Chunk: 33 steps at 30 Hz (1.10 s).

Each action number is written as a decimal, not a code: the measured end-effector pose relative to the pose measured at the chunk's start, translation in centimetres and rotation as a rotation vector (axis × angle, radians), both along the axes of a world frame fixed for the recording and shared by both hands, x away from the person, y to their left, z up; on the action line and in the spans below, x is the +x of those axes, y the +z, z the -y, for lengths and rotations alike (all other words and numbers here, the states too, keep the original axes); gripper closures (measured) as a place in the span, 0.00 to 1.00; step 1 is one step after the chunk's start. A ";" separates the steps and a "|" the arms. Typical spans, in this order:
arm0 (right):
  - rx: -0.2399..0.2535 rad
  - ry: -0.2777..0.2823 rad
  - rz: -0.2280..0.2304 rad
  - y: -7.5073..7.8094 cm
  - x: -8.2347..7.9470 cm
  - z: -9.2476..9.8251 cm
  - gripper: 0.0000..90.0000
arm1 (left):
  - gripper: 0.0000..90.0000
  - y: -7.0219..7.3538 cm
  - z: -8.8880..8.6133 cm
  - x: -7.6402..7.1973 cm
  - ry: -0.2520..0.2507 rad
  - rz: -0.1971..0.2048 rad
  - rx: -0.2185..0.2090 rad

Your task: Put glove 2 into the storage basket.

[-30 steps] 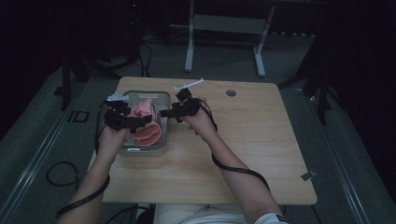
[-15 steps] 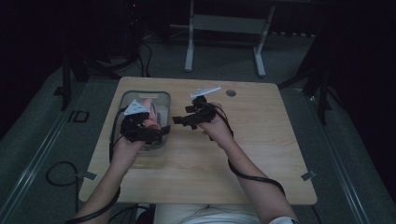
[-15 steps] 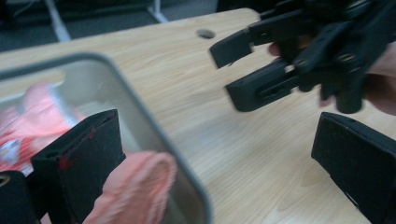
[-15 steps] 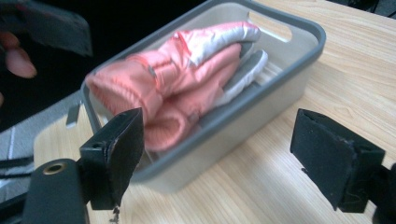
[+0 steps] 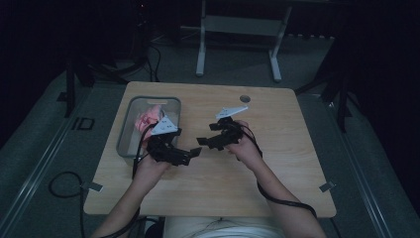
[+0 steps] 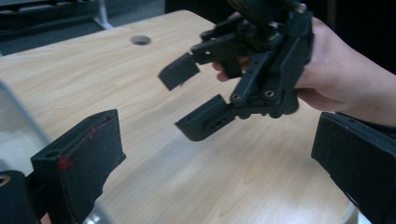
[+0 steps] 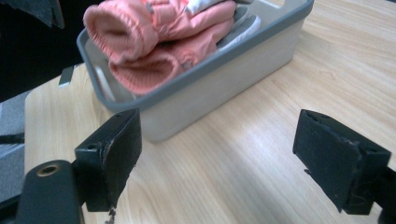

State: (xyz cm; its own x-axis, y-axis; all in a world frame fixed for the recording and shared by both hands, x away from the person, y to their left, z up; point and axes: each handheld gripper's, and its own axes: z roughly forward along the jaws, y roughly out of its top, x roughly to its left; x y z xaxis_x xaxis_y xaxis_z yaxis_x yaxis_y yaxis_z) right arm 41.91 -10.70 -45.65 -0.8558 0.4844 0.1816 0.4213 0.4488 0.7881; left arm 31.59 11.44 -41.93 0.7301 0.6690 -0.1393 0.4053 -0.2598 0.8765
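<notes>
L tongs (image 5: pixel 194 154) wide, empty | R tongs (image 5: pixel 200 141) just opened, empty | pink garment (image 5: pixel 147 119) in bin (image 5: pixel 126 133)

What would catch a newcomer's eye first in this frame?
The pink garment, bunched inside the grey bin at the table's left side, stands out against the dim room. In front of the person, the left claw and right claw face each other just above the bare wood, tips nearly meeting. Both stand open with nothing between their jaws; the right claw's have just been opening.
</notes>
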 end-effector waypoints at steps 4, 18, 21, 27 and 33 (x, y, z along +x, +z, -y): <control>0.004 0.008 0.014 -0.5 -0.5 1.2 0.17 | 0.02 -0.8 1.6 -0.7 -0.038 0.012 0.040; -0.036 0.013 0.019 -3.6 -2.1 4.3 0.17 | 0.02 -4.6 5.0 -2.2 -0.145 0.017 0.098; -0.047 0.010 0.015 -4.5 -2.4 4.8 0.18 | 0.02 -5.4 5.4 -2.3 -0.159 0.006 0.106; -0.057 0.009 0.008 -5.9 -3.0 5.7 0.18 | 0.02 -6.9 6.0 -2.4 -0.179 0.006 0.120; -0.054 -0.007 0.029 -6.7 -3.5 6.2 0.19 | 0.02 -8.6 6.3 -2.3 -0.205 -0.004 0.116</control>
State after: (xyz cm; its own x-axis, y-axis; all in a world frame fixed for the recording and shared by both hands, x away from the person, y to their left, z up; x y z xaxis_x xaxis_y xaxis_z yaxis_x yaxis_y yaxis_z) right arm 38.39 -16.85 -52.36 -0.8567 0.4990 0.1305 0.4021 0.4877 0.7748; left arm 29.34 5.15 -50.56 0.8518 0.5187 -0.0734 0.3375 -0.4362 0.8341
